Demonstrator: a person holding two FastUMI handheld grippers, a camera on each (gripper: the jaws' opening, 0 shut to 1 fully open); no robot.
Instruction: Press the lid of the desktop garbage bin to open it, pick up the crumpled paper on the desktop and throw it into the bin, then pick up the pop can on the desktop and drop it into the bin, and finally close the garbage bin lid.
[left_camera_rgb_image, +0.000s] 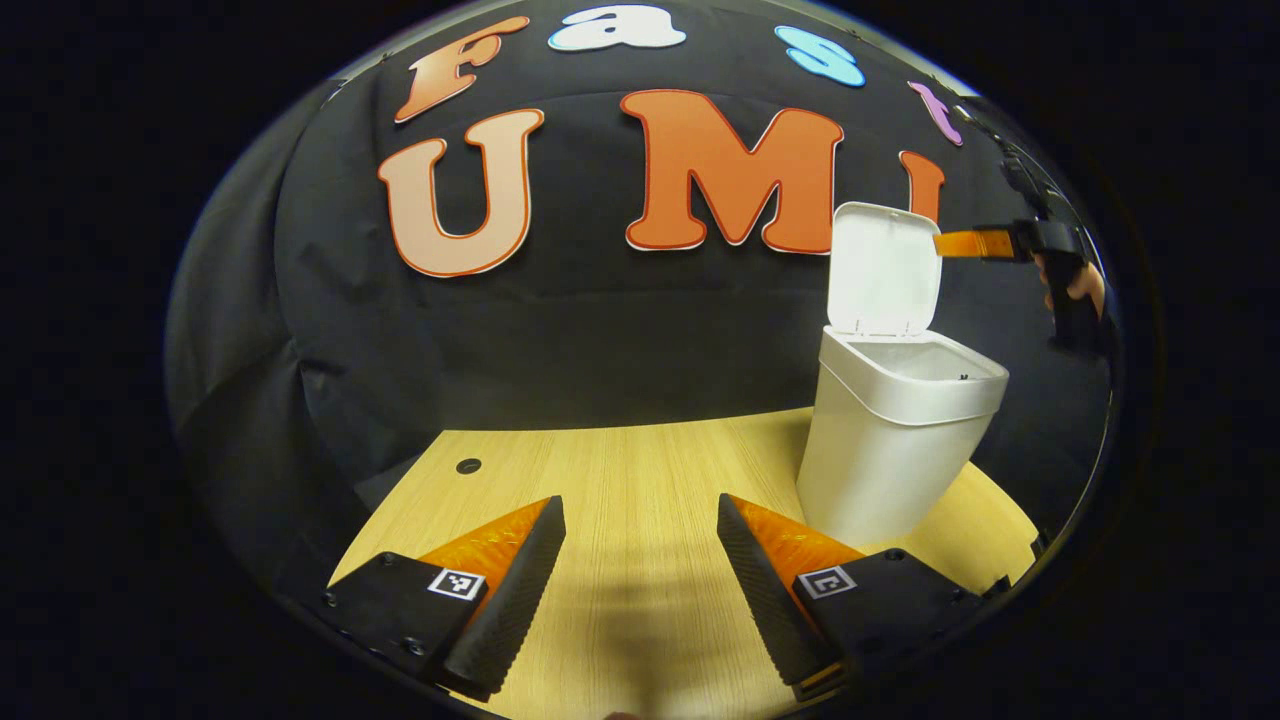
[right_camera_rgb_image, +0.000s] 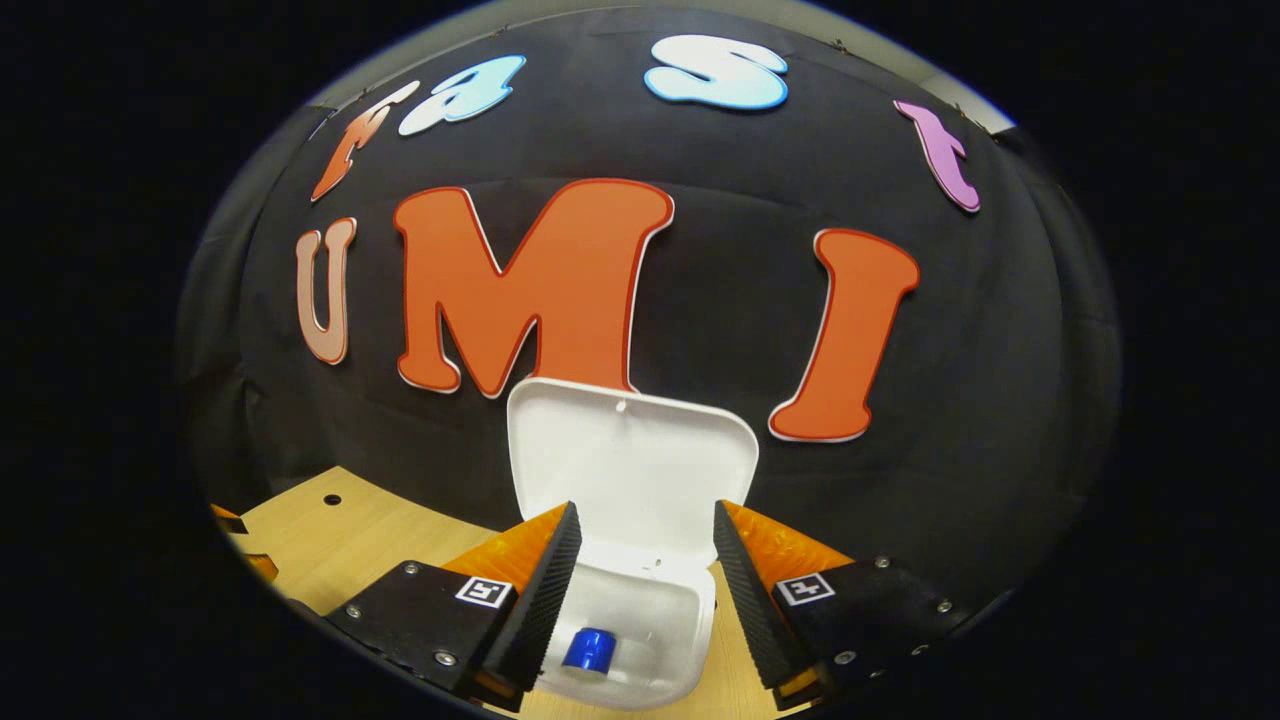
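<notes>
The white desktop bin (left_camera_rgb_image: 890, 450) stands on the wooden table's right side with its lid (left_camera_rgb_image: 885, 265) raised upright. My left gripper (left_camera_rgb_image: 640, 505) hovers low over the table to the left of the bin, open and holding nothing. My right gripper (left_camera_rgb_image: 960, 243) is up at the lid's upper right edge, held by a hand (left_camera_rgb_image: 1085, 285). In the right gripper view, my right gripper (right_camera_rgb_image: 645, 510) is open above the bin's mouth (right_camera_rgb_image: 690, 600), facing the inside of the lid (right_camera_rgb_image: 630, 450). A blue pop can (right_camera_rgb_image: 590, 650) lies inside the bin, below the fingers.
The light wooden table (left_camera_rgb_image: 620, 470) has a small round hole (left_camera_rgb_image: 468, 466) near its back left. The black cloth wall hangs close behind the bin. The table's right edge runs just past the bin.
</notes>
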